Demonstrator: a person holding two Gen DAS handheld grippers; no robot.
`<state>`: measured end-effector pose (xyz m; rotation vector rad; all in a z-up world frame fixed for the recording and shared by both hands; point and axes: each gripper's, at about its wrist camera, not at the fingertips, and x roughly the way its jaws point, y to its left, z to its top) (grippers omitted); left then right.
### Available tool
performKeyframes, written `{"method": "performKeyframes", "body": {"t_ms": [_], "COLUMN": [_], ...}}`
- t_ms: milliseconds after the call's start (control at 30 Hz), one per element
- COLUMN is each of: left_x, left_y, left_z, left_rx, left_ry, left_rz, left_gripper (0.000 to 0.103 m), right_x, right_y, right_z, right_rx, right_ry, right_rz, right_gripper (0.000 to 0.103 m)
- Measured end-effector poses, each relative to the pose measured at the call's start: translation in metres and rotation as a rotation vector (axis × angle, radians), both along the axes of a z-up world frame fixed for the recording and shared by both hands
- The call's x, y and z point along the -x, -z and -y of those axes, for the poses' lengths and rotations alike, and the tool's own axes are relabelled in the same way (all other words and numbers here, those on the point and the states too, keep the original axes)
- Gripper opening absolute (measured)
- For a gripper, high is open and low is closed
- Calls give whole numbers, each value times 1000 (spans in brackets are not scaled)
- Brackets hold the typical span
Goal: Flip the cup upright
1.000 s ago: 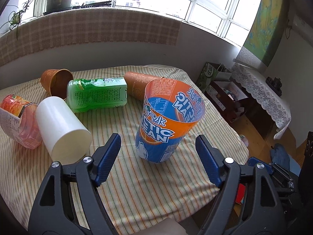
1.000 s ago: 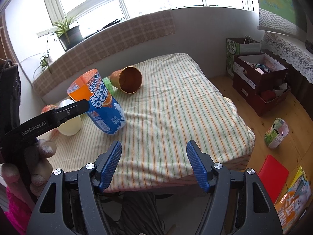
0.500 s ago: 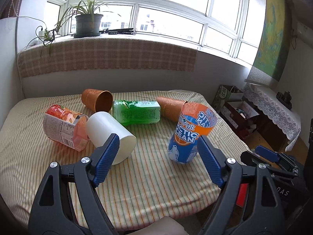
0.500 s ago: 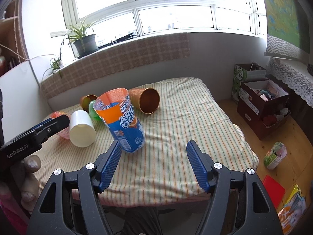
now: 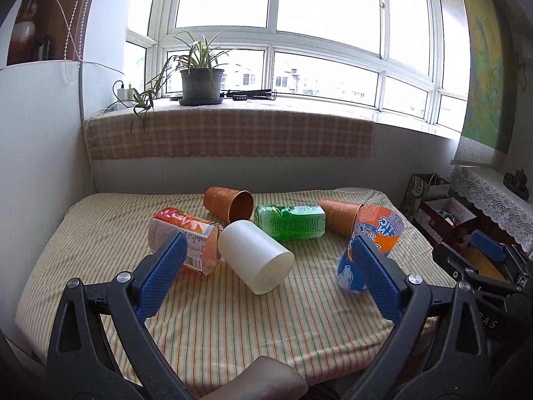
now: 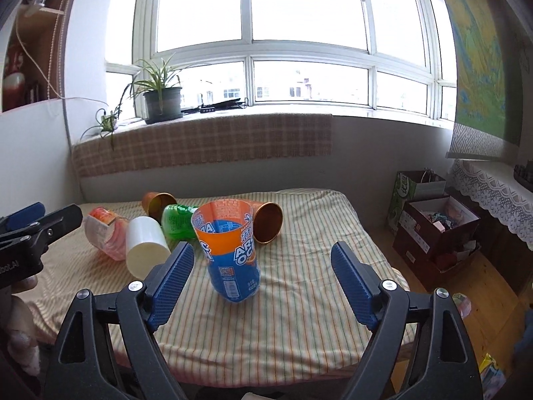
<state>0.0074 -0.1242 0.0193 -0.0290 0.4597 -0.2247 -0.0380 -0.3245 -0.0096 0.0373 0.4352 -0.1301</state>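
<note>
Bed: striped bedspread [image 6: 299,300], blue-orange cup [image 6: 230,250] upright near its front edge.
Grippers: left gripper [image 5: 266,280] and right gripper [image 6: 261,283] gaping, empty.
Risk: soft bedspread could topple it.

Cup [image 6: 228,248]: cut-off plastic bottle section, orange upper band, blue lower body with white lettering. Stands upright, open mouth up, leaning slightly, on the striped cloth of the table [image 6: 299,300], near its front right area.

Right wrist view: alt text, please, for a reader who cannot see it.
An orange-and-blue cup stands upright on a striped tablecloth, beyond the open right gripper. Behind it lie a white cup, a green bottle and brown cups.
</note>
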Motion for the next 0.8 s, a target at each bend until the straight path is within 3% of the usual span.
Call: {"method": "performKeyframes", "body": {"t_ms": [800], "left_x": [-1], "left_y": [4], "left_z": [-10], "left_rx": [12], "left_ry": [-44], "left_rz": [-3], "left_gripper": [103], "right_x": [-2], "right_y": [0], "right_z": [-2], "right_rx": [-16], "right_ry": [5], "right_rz": [-6], "right_gripper": [84]}}
